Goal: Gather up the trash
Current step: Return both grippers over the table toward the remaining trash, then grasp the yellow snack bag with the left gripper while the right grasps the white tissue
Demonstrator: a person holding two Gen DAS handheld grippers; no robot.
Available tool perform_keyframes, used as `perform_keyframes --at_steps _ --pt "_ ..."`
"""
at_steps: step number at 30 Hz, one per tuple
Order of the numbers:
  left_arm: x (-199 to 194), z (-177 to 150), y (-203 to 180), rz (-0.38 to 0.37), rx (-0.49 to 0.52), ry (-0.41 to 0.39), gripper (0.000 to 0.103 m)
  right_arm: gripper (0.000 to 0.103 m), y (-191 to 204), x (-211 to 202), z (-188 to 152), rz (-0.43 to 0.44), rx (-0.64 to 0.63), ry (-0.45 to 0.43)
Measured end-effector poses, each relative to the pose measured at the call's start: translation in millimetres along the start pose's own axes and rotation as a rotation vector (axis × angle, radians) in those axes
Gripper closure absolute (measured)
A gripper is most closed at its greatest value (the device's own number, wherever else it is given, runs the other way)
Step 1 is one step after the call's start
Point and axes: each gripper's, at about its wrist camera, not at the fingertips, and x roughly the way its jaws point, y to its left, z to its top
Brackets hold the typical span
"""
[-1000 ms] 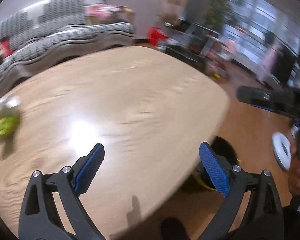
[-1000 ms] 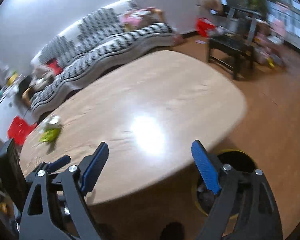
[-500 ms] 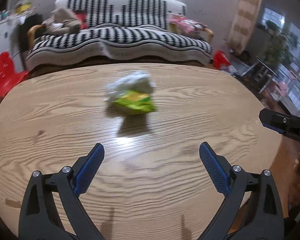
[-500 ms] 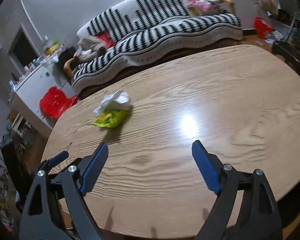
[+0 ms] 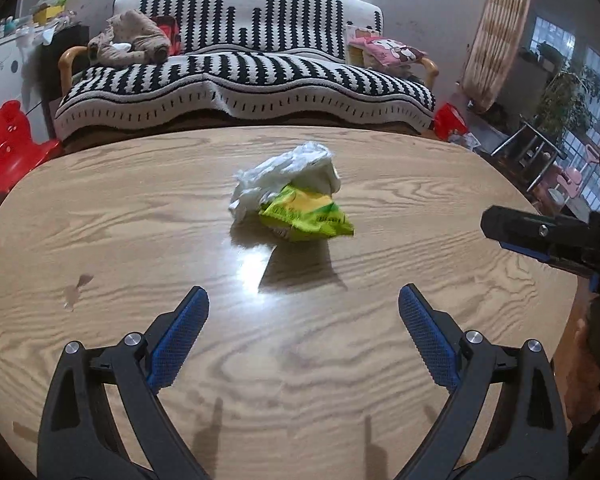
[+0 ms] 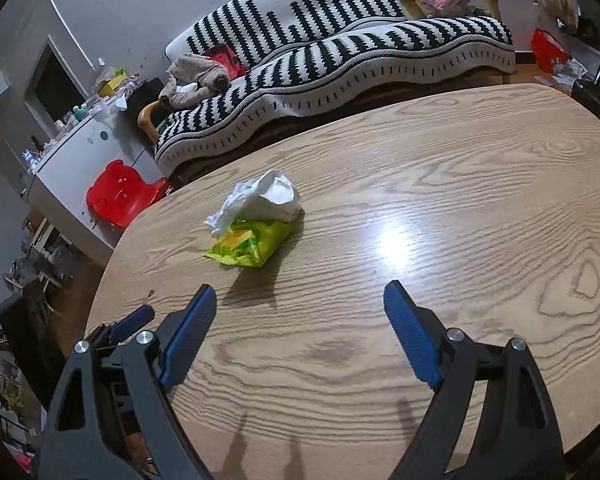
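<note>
A crumpled white tissue (image 5: 288,174) lies on a yellow-green snack wrapper (image 5: 308,216) on the wooden oval table (image 5: 140,240). Both also show in the right wrist view, the tissue (image 6: 266,200) resting on the wrapper (image 6: 250,242). My left gripper (image 5: 303,320) is open and empty, hovering over the table a short way in front of the trash. My right gripper (image 6: 300,318) is open and empty, the trash ahead and to its left. The right gripper's finger (image 5: 540,232) shows at the right in the left wrist view.
A black-and-white striped sofa (image 5: 244,76) stands behind the table, with a plush toy (image 5: 130,38) and pink cushion (image 5: 384,48). A red child's chair (image 5: 4,148) is at the left. A small stain (image 5: 76,288) marks the table.
Both grippers have swung left from the table's right end and the floor bin to face the trash, then moved closer to it. Both stayed open and empty.
</note>
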Motion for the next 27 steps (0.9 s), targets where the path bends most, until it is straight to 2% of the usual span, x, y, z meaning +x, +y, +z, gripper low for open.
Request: perform_keyframes --at_steps 5,8,12,16,17,19,21,22,27 --pt "37 14 -1 0.015 -0.026 0.018 0.010 0.020 -16 11 10 -0.012 0.025 -0.001" --pt "62 24 -3 0.050 -0.034 0.035 0.010 0.020 -25 21 19 -0.010 0.051 0.007" --pt "86 36 -3 0.031 -0.074 0.055 0.010 0.020 -31 33 26 -0.001 0.077 0.015" --pt "102 47 -5 0.043 -0.077 0.054 0.011 0.020 -30 45 30 -0.008 0.071 0.027" --pt "105 48 -5 0.050 -0.074 0.052 0.016 0.020 -29 48 30 -0.011 0.065 0.031" --pt "111 50 -5 0.051 -0.058 0.070 0.033 0.020 -27 53 32 -0.012 0.057 0.036" --pt "110 47 -3 0.050 -0.046 0.086 0.039 0.020 -26 57 33 -0.008 0.055 0.041" --pt "107 44 -2 0.054 -0.033 0.088 0.046 0.020 -24 61 34 -0.007 0.054 0.043" --pt "77 28 12 0.054 0.001 0.117 0.049 0.020 -11 81 36 0.012 0.049 0.064"
